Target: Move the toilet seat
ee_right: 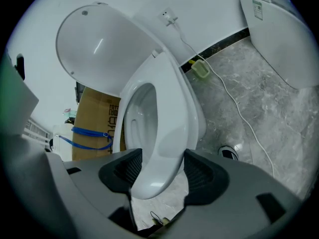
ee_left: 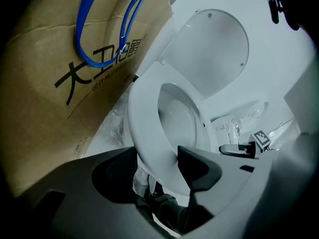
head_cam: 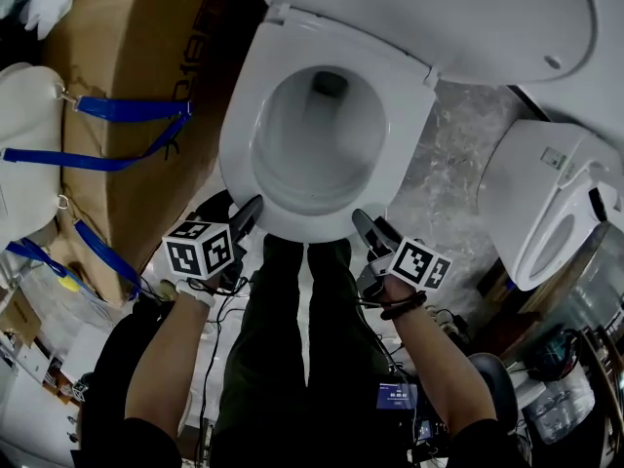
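The white toilet seat point(head_cam: 244, 154) lies around the open bowl, and its lid point(head_cam: 439, 8) stands raised behind it. My left gripper point(head_cam: 252, 208) holds the seat's front rim on the left, and my right gripper point(head_cam: 363, 220) holds it on the right. In the left gripper view the seat point(ee_left: 144, 128) fills the gap between the jaws of the left gripper point(ee_left: 159, 166). In the right gripper view the seat's front tip point(ee_right: 169, 113) sits between the ribbed pads of the right gripper point(ee_right: 159, 168), with the lid point(ee_right: 99, 49) up behind.
A tall cardboard box point(head_cam: 127, 96) with blue straps stands close on the toilet's left. A second white toilet point(head_cam: 546, 203) stands to the right on the grey marble floor. A white cable point(ee_right: 234, 103) trails across the floor. The person's legs point(head_cam: 302, 339) are right before the bowl.
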The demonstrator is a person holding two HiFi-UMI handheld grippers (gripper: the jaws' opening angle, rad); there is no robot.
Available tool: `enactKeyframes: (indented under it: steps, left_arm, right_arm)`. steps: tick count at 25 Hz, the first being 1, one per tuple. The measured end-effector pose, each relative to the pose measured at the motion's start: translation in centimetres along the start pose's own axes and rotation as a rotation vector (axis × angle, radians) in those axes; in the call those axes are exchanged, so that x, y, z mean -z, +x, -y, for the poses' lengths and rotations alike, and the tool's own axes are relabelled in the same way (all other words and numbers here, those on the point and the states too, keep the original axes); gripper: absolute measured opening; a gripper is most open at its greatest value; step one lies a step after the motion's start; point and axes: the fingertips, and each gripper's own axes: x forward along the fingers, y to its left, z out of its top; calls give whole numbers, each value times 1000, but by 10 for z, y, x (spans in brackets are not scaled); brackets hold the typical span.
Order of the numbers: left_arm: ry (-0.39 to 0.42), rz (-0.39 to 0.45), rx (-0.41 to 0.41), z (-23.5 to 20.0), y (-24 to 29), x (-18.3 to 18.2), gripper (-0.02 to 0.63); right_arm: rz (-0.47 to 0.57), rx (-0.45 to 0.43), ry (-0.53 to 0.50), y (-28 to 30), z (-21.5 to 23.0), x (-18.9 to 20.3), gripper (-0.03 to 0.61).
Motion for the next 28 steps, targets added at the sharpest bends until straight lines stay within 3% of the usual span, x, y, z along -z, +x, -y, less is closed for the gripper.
enactKeyframes:
  steps: [9, 18, 28]
  left_arm:
    - [-1, 42, 4, 19, -27, -13, 242]
    - [14, 87, 27, 44, -54, -35, 242]
    - [1, 214, 82, 82, -82, -70, 242]
  right_arm:
    - [5, -4, -19, -23, -21, -1, 258]
    - [-42, -3, -138, -50, -40, -2, 258]
    - [68, -108, -87, -83, -77, -24, 256]
